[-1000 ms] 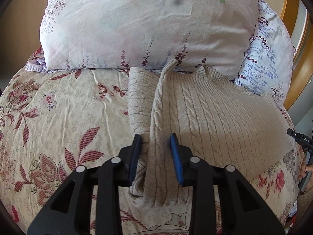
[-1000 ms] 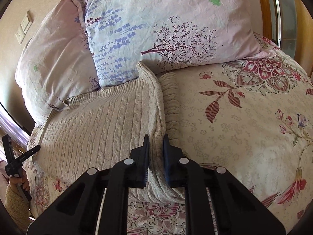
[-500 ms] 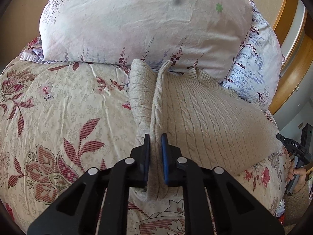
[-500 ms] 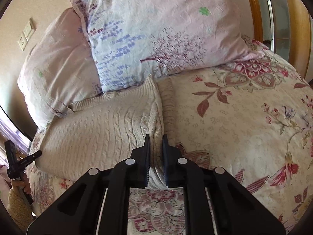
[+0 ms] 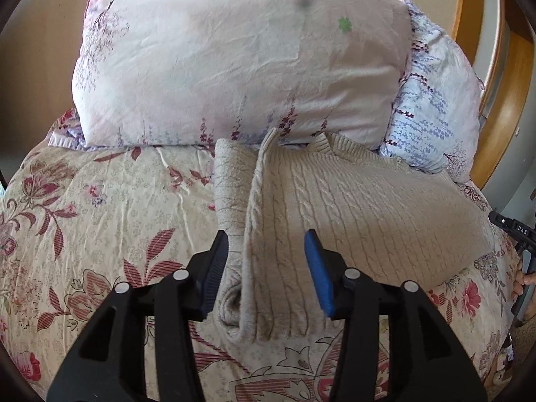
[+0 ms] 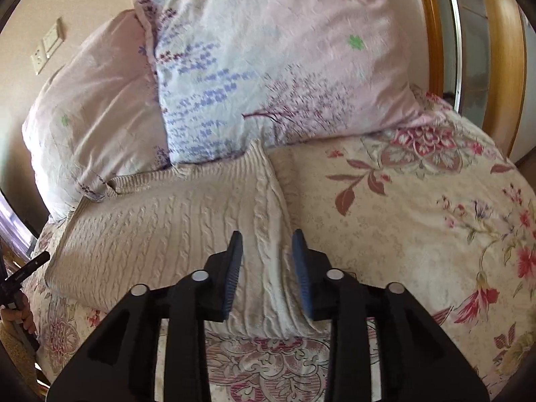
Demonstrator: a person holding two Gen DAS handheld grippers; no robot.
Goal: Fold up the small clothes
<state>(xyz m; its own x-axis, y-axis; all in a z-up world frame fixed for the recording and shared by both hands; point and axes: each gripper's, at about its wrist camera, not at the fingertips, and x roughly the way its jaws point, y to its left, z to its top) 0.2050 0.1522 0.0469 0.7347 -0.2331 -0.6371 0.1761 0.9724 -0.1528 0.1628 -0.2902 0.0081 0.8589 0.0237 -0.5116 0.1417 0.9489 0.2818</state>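
Sweater point(image 5: 351, 221), beige cable-knit, lying on floral bedspread point(image 5: 100, 221), top edge touching pillows. Left edge folded inward over body, raised ridge along fold line; narrower strip of knit showing beside ridge on bedspread side. Right edge likewise turned in, seen from right wrist view as sweater point(image 6: 160, 231) with ridge running up between pads.

Left gripper point(image 5: 266, 268): jaws released, spread wide, blue pads either side of fold ridge near hem, not pinching fabric. Whether left pad touches knit: can't tell.

Right gripper point(image 6: 266, 268): jaws released too, gap narrower than left, straddling fold at sweater's right side, above hem. Nothing clamped.

Pink floral pillow point(image 5: 241, 60) upright behind sweater; blue-and-lilac print pillow point(image 6: 268, 67) next to it, partly overlapped. Wooden headboard frame point(image 5: 502, 107) curved at far right.

Readable text: "DAS" in white on black handle of right gripper visible at right edge of left wrist view point(image 5: 517, 234). Rest of marking too small. Wall switch plates point(image 6: 47, 50) top left of right wrist view, no legible lettering.
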